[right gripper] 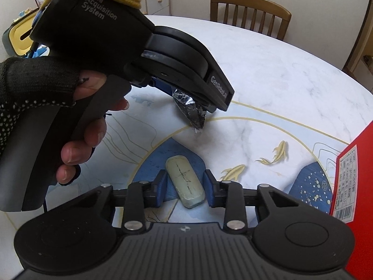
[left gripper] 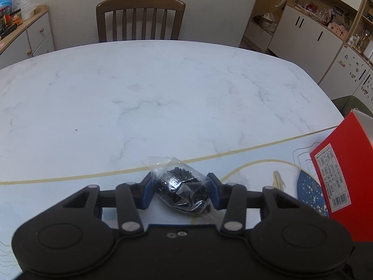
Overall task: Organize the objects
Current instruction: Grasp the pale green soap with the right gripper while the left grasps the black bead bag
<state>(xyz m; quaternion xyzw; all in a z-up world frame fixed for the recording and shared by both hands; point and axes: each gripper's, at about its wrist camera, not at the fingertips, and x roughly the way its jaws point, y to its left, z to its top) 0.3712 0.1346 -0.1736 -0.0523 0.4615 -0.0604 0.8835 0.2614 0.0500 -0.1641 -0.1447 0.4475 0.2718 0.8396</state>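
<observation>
Across the white marble-patterned desk (left gripper: 163, 93), the largest thing in view, a printed mat with gold lines, blue hills and two gold fish (right gripper: 256, 144) covers the near part. One brown wooden slat-backed chair (left gripper: 140, 18) stands at the far edge. One red cardboard box with a white barcode label (left gripper: 345, 175) sits at the right side of the desk, partly off frame in both views.

One hand in a black fingerless glove (right gripper: 77, 126) grips the handle of the left claw (left gripper: 180, 191), which is raised above the mat. Its blue-padded fingers are closed on one small clear plastic bag of black pieces (left gripper: 181, 191); from the right wrist view the bag hangs from the fingers, its lower tip close to the mat, though contact cannot be told.

One pale greenish, cracked oblong bar (right gripper: 185, 183) lies flat on a blue hill of the mat. The right claw (right gripper: 185, 186) stands open around it, one finger on each side, each apart from the bar.
</observation>
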